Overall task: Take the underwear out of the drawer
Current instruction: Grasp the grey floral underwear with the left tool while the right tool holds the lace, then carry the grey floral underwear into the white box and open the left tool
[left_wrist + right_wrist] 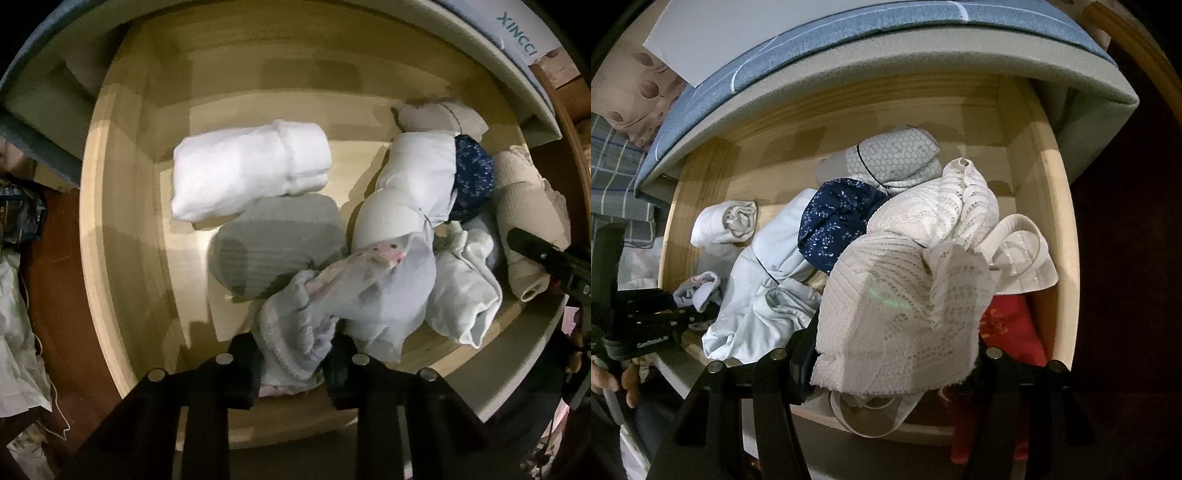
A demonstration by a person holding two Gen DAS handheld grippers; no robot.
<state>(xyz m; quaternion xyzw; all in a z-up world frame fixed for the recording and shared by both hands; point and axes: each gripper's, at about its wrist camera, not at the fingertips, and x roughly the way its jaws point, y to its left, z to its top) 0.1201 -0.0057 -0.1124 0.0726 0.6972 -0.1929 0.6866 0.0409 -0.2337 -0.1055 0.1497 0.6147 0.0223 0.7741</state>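
The open wooden drawer holds several rolled and loose undergarments. My left gripper points straight down into its near edge and is shut on a pale grey knitted piece of underwear with pink trim. A thin white garment drapes beside it. In the right wrist view my right gripper is shut on a white lace garment, which bulges up between the fingers above the drawer's right side. The left gripper shows there at the left, and a right finger reaches in at the right of the left wrist view.
Also in the drawer are a white roll, a grey roll, a navy patterned piece, a honeycomb-print bundle and a red item. A blue-edged mattress overhangs the drawer's back. A person's hand grips the left handle.
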